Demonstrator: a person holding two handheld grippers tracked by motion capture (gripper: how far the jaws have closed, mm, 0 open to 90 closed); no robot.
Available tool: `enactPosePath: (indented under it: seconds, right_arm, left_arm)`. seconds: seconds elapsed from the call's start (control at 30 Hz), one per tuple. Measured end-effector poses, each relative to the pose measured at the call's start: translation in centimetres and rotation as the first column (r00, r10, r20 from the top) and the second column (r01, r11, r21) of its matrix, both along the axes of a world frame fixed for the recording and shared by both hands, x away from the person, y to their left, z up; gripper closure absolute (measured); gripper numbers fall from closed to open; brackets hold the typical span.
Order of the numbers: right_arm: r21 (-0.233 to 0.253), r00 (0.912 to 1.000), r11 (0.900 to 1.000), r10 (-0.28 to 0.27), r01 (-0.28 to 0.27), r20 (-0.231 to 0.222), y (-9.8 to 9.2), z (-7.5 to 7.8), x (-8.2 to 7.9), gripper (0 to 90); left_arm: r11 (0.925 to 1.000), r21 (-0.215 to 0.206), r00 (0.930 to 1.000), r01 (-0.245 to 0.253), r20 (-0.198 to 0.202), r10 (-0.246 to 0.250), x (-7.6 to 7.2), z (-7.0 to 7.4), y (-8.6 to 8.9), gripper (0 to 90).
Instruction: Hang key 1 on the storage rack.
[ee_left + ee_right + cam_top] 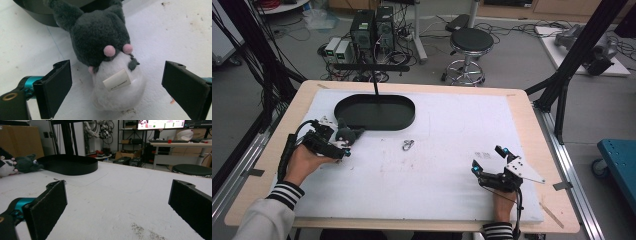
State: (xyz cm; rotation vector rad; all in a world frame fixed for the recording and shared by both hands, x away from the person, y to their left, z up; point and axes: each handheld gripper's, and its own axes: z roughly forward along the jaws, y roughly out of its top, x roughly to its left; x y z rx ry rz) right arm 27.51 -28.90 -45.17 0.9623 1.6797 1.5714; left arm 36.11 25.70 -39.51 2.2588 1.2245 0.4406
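Plush toy: dark grey and white soft animal with pink dots (107, 62) lies on the white foam-topped desk (437, 165), just beside the black oval tray (374, 112).
Left tongs (115, 85): released — jaws wide, either side of the toy.
Right tongs (117, 202): released — over bare desk, well apart.

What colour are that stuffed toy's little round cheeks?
Pink, on the dark grey and white plush toy; clearest in the left gripper view.

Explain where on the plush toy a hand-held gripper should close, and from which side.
Grip the white belly of the plush toy, coming from its belly end as the left hand-held gripper does. It lies flat between the open jaws, and its soft, rounded belly should squash under them.
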Motion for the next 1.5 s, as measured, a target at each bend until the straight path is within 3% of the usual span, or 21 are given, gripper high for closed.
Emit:
enactPosePath:
  seconds: [0.13,0.47,0.63,0.9,1.33,1.5]
  right_arm:
    - [0.0,1.0,1.0,0.0,0.0,0.0,0.0,0.0,0.0,1.2]
    - [0.003,1.0,1.0,0.001,-0.001,-0.001,0.0,0.0,0.0,1.1]
    - [0.004,1.0,1.0,0.002,-0.002,-0.001,0.0,0.0,0.0,1.1]
    - [0.004,1.0,1.0,0.001,-0.001,-0.005,0.0,0.0,0.0,1.2]
    - [0.005,1.0,1.0,0.0,0.0,-0.007,0.1,0.0,-0.1,1.1]
    - [0.003,1.0,1.0,0.001,-0.001,-0.005,0.0,0.0,0.0,1.1]
  left_arm:
    - [0.9998,0.017,0.9998,-0.012,-0.017,0.013,0.2,-0.3,0.0,15.4]
    - [0.9992,0.035,0.9986,-0.019,-0.049,0.021,0.8,-0.9,-0.2,18.9]
    - [0.9997,0.025,0.9976,-0.002,-0.07,0.004,0.9,-1.0,-0.2,32.5]
    - [0.9987,0.014,0.9939,-0.049,-0.098,0.05,0.9,-0.8,0.0,48.7]
    - [0.9982,0.031,0.9953,-0.051,-0.08,0.054,0.6,-0.5,-0.1,55.0]
    - [0.9989,0.004,0.9975,-0.047,-0.052,0.047,0.3,0.1,0.3,55.0]
